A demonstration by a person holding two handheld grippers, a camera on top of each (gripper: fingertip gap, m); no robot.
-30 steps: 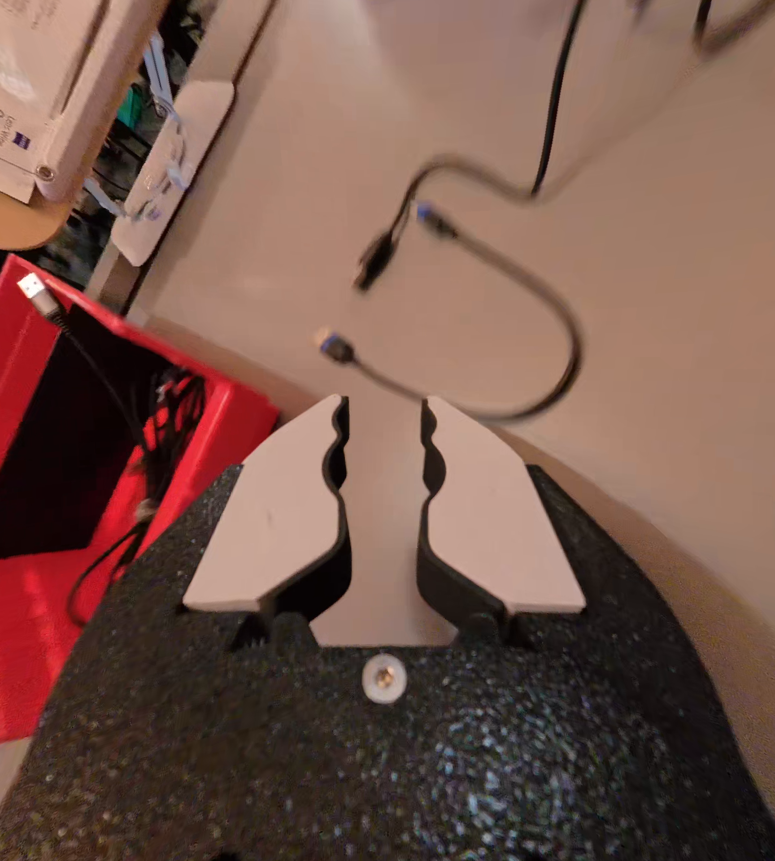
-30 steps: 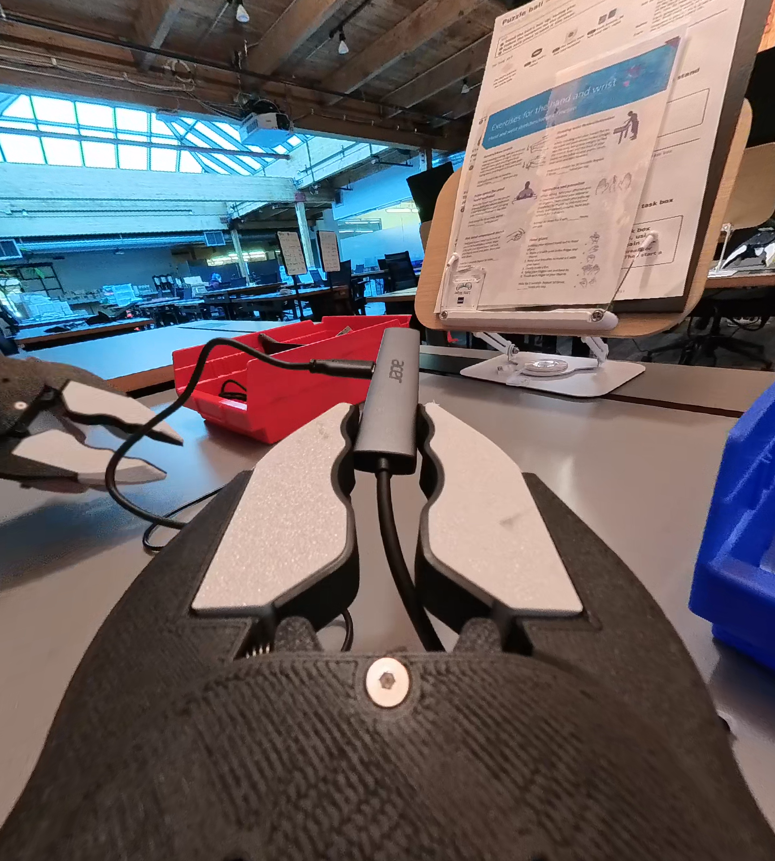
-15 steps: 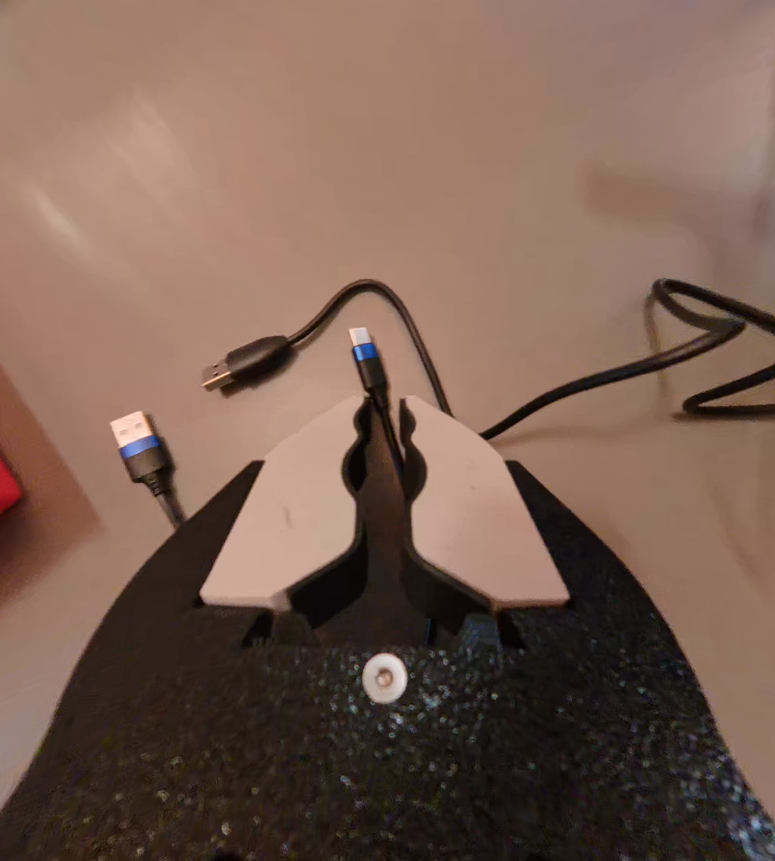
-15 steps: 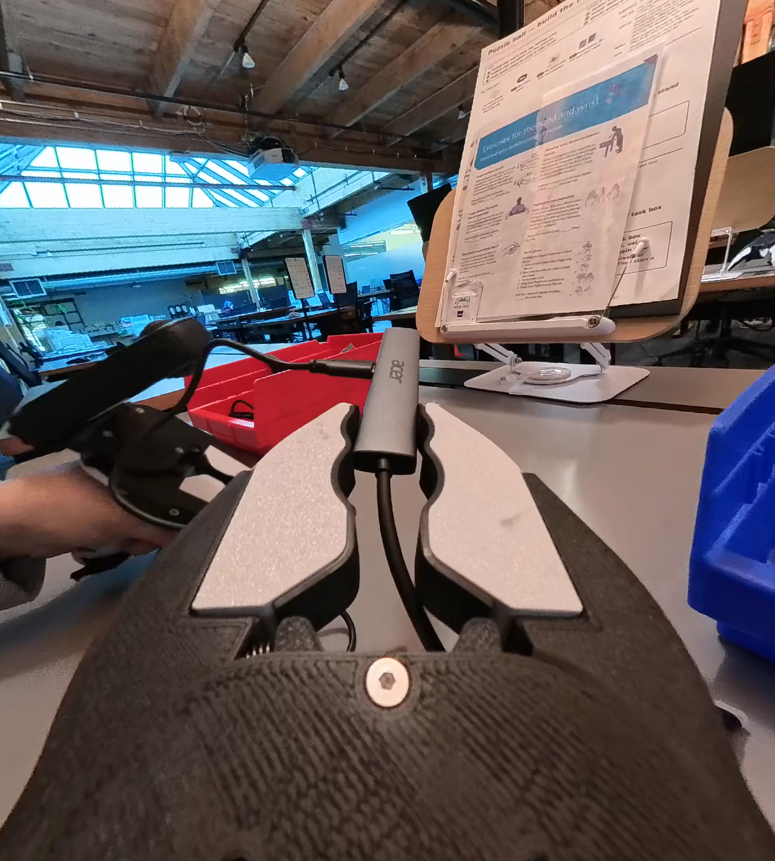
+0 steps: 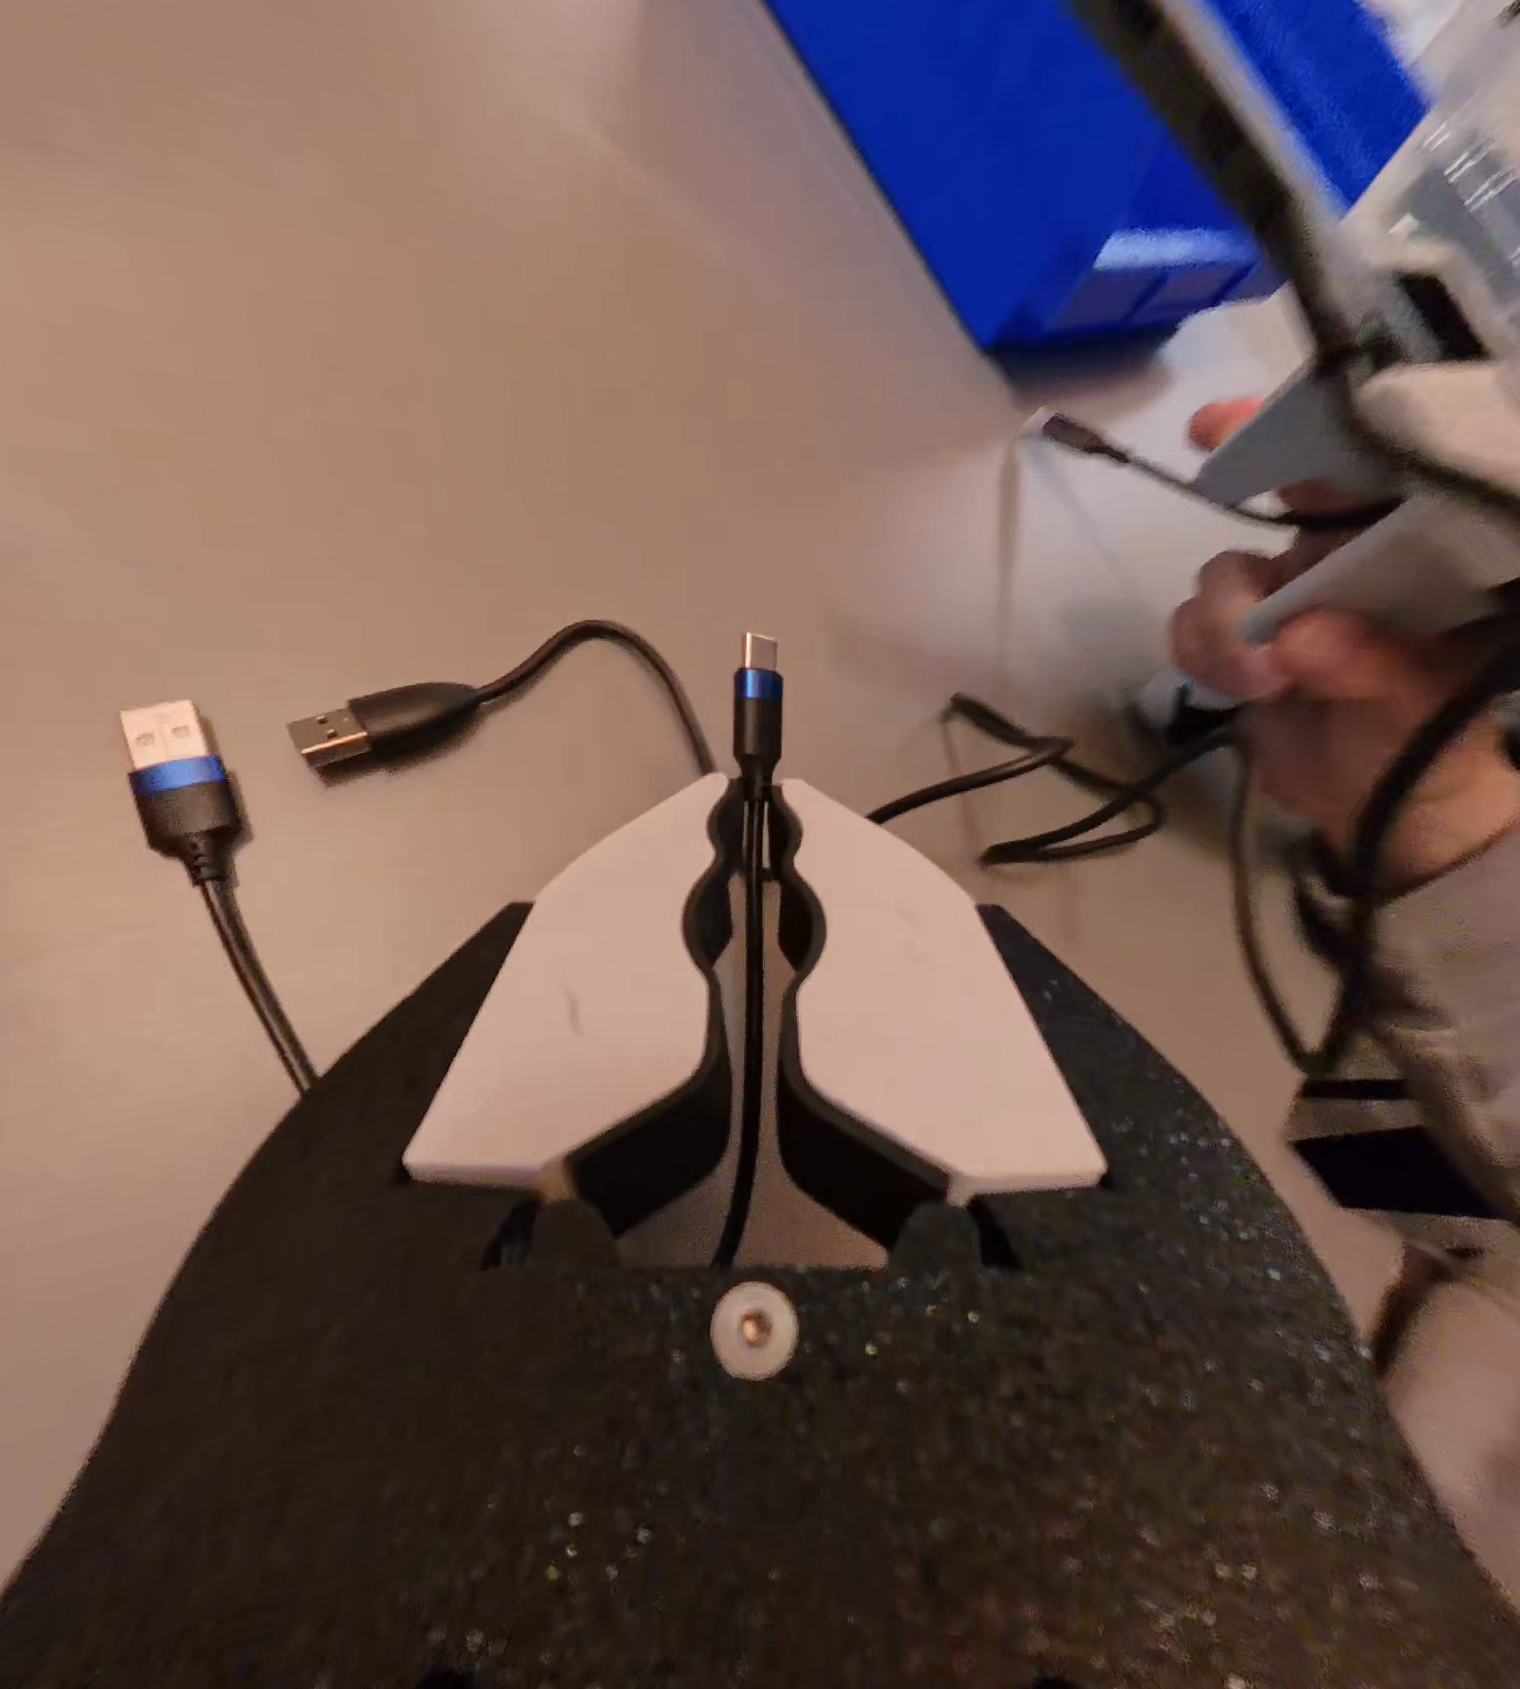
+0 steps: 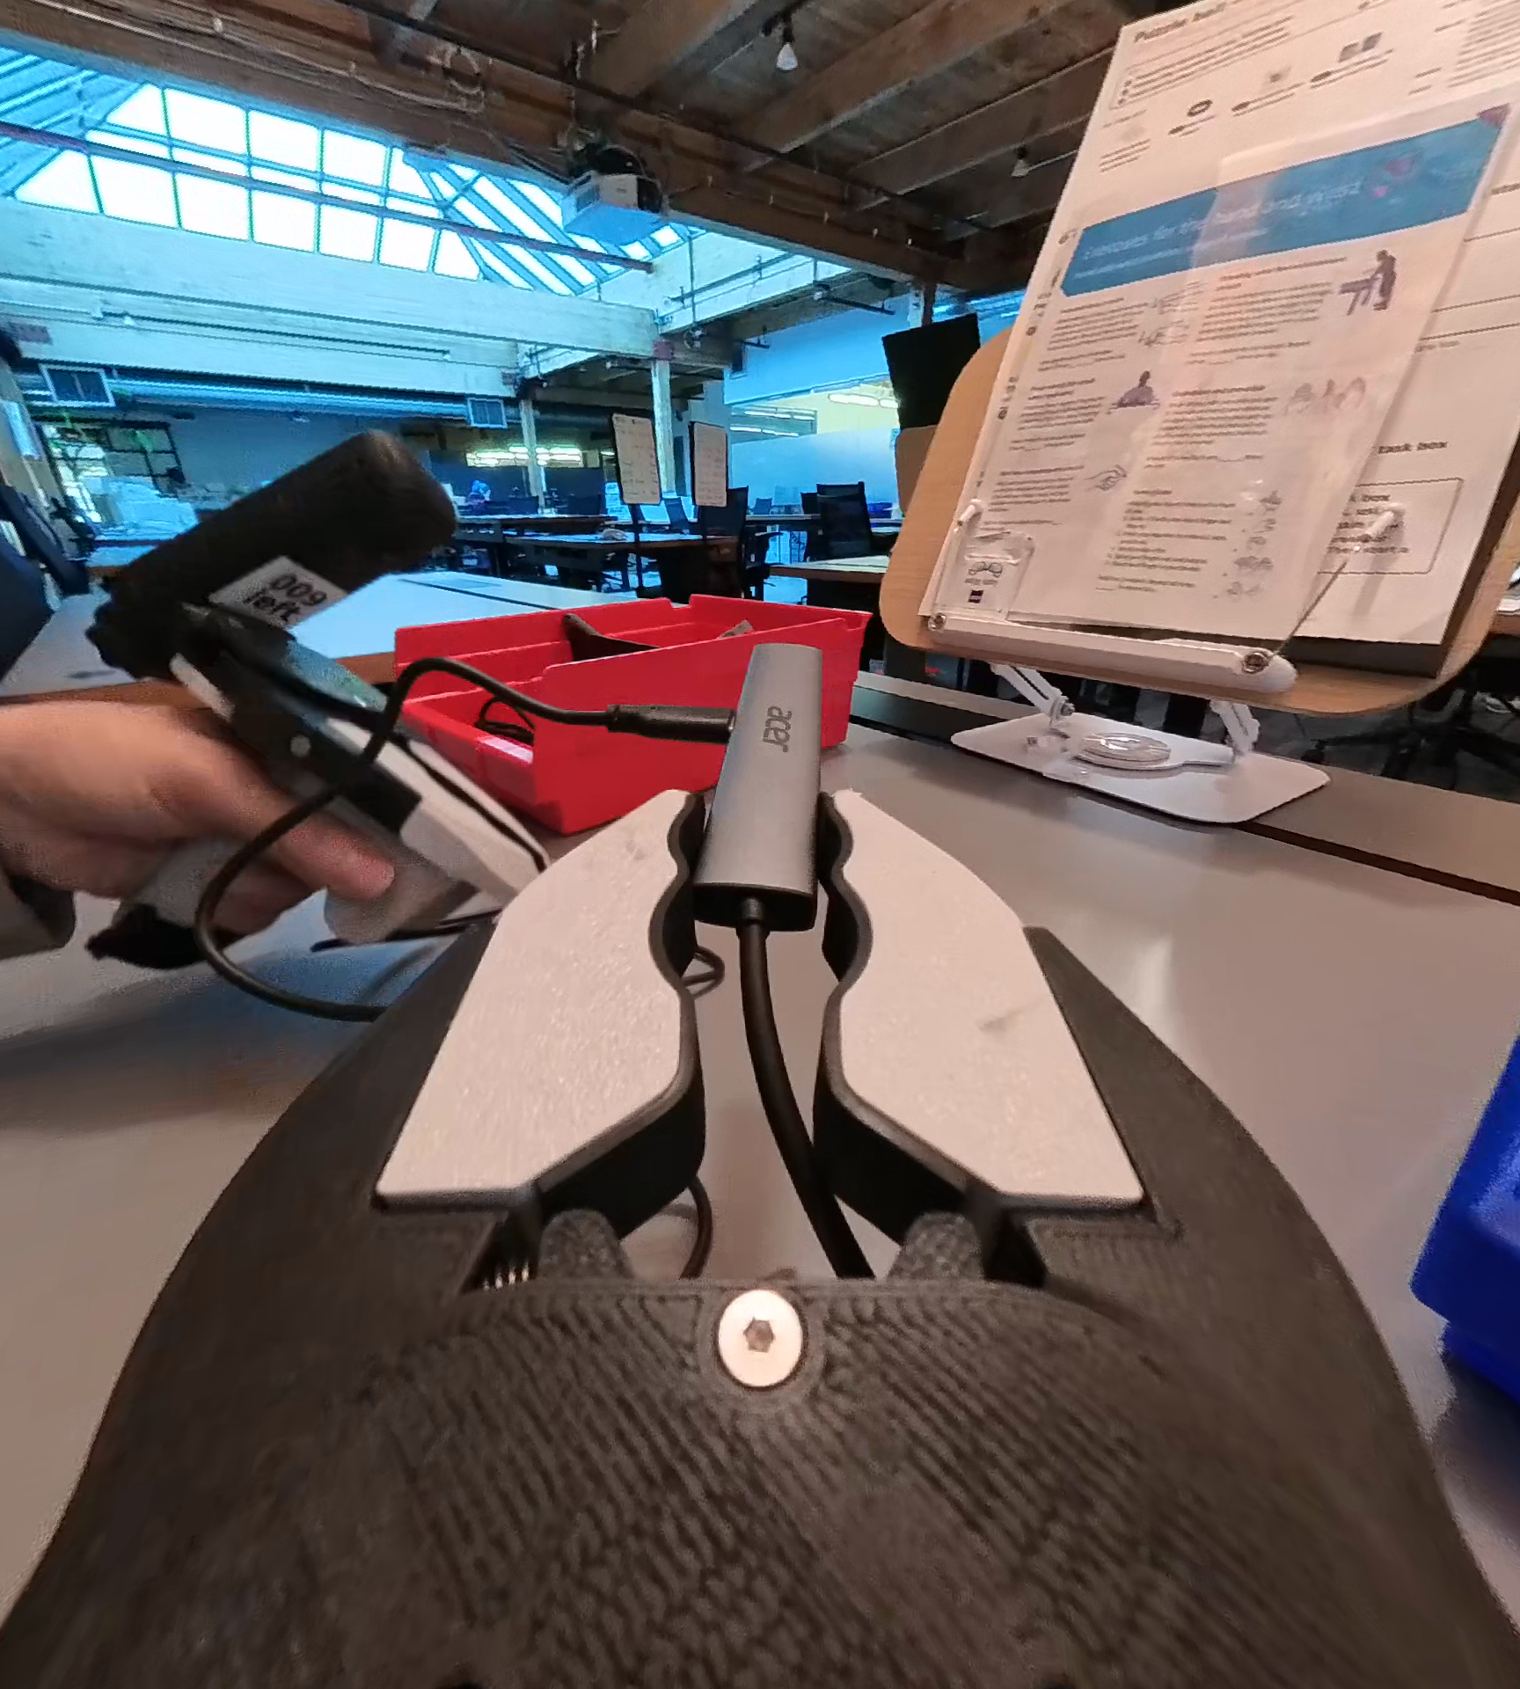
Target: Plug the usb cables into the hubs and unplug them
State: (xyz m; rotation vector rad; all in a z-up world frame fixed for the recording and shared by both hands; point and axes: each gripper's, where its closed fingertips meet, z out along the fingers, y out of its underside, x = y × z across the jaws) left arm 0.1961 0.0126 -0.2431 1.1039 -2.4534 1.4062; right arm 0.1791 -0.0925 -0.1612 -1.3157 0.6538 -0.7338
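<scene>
USB cable with the blue ring (image 5: 758, 708), which lay loose on the table (image 5: 372, 366) a moment ago, is now pinched just behind its small plug by the nearly closed left gripper (image 5: 752, 786), ready for the grey hub (image 6: 761, 777) squeezed in the right gripper (image 6: 756, 804).

The grey hub (image 6: 770, 777) I grip carries a brand mark. Left of it, my left gripper (image 5: 752, 791) wears a numbered white sticker (image 6: 281, 589). Right of it stand printed sheets (image 6: 1241, 366).

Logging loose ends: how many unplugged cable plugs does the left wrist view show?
3: blue-collared USB-A plug at left, black plug beside it, small plug beyond the left gripper. Others may hide at right.
</scene>
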